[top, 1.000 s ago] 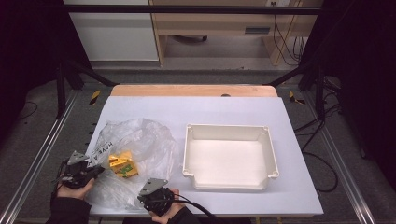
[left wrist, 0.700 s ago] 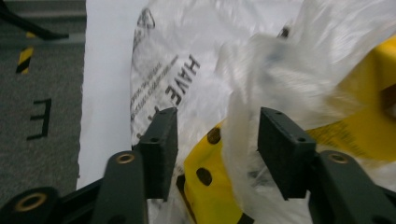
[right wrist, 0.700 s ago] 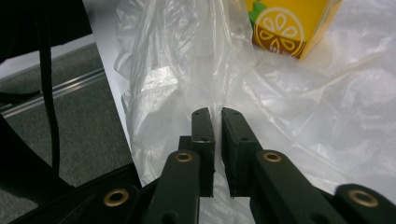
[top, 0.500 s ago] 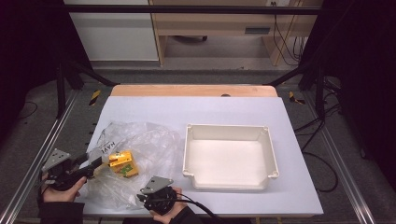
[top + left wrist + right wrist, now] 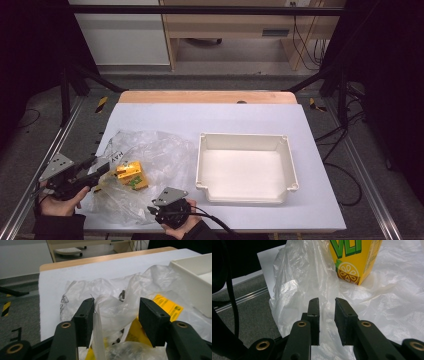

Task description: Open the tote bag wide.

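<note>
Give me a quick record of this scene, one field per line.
surface: white table
bag: clear plastic bag, crumpled, left of the tray
inside bag: yellow carton
tray: white tray, empty
left gripper: jaws open, have just closed a little, bag film between them
right gripper: jaws narrowly apart, bag edge between them

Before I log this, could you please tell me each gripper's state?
Left gripper: open, fingers just opened, plastic bag loose between them.
Right gripper: open, film between fingers.
</note>
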`<action>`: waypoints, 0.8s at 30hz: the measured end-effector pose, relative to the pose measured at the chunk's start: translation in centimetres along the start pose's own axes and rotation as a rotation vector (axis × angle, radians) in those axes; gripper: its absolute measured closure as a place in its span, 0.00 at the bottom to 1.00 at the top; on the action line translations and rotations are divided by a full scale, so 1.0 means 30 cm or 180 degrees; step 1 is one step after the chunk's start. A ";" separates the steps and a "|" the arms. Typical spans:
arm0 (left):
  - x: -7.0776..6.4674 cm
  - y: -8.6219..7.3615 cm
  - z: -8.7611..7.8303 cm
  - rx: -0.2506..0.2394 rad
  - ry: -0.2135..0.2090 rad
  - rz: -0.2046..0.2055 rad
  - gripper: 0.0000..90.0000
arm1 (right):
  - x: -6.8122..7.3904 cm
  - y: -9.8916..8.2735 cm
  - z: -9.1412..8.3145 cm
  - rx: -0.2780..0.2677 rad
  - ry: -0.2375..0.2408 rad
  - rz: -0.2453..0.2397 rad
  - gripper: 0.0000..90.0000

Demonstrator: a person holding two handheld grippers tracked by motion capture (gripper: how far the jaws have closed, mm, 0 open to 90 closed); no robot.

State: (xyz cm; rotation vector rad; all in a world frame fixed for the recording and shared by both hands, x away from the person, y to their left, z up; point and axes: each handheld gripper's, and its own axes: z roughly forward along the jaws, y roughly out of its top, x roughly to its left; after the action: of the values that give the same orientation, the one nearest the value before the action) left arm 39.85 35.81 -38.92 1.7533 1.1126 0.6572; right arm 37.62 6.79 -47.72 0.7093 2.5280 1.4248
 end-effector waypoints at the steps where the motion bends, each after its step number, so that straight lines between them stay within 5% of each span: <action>1: -0.005 0.008 0.000 -0.0003 -0.0034 0.0009 0.52 | 0.000 0.000 0.000 0.0000 0.0000 0.0000 0.83; 14: -0.083 0.116 0.104 0.0111 -0.0260 0.0217 0.46 | 0.002 -0.010 0.027 0.0085 0.0022 -0.0008 0.84; 24: -0.089 0.097 0.173 0.0301 -0.0362 0.0208 0.48 | 0.000 -0.020 0.036 0.0120 0.0034 0.0014 0.84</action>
State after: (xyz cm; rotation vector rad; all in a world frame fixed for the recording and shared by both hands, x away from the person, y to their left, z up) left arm 43.96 30.78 -38.40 1.8903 1.0265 0.5444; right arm 37.80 7.35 -48.80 0.7158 2.5692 1.3895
